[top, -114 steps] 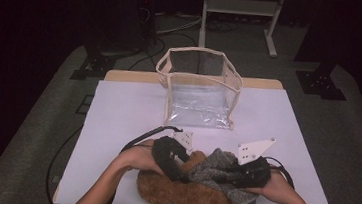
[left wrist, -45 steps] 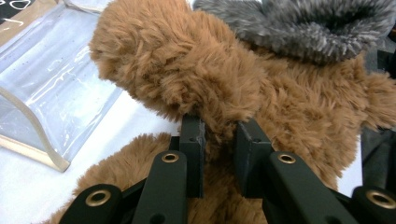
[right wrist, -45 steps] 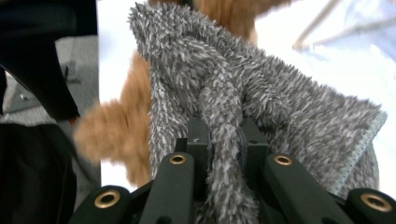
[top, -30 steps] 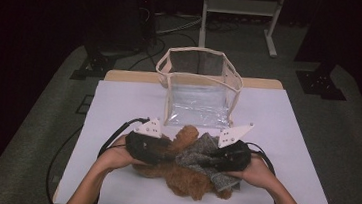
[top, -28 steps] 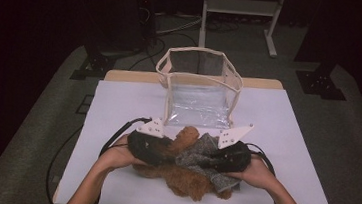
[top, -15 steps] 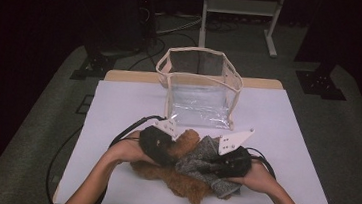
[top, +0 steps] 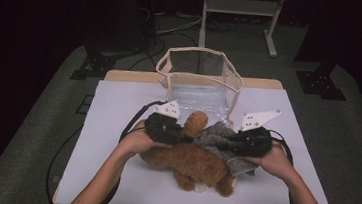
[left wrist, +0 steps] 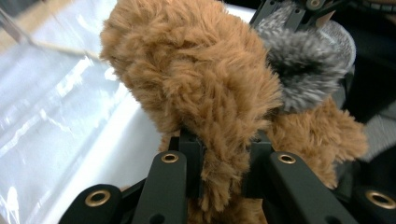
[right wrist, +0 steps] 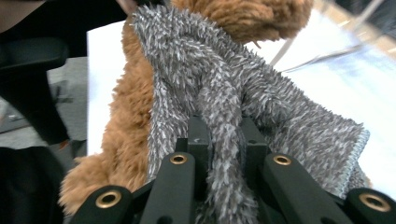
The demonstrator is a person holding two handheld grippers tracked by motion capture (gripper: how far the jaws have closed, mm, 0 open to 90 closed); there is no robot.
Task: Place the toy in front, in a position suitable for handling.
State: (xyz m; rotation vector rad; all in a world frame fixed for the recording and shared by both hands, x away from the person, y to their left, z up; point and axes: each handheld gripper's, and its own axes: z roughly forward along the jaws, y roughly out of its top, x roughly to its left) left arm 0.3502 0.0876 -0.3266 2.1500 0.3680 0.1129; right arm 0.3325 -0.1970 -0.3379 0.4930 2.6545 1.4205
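Gripping already done on both sides, lifting and bagging still to come, judging by how things are lying. Starting left: left gripper pinching a tuft of the brown plush toy, jaws having just been closing, brown fur squeezed between the pads in the left gripper view. Toy body lying just below and ahead of that gripper, bulk still resting on the table, one fuzzy limb poking up right beside the jaws. Moving right: grey fuzzy cloth draped over the toy between the two tools, touching both. Right gripper clamped on a fold of that cloth, grey pile bunched between its pads in the right gripper view. Clear plastic bag standing open just beyond both grippers, nothing showing inside, so likely the destination and not yet being loaded. Sitting on a white table with a wooden edge at the far side; cables looping from each gripper across the top. Beyond, dark room, grey floor, pale metal stand at the back, black stand feet on both sides.
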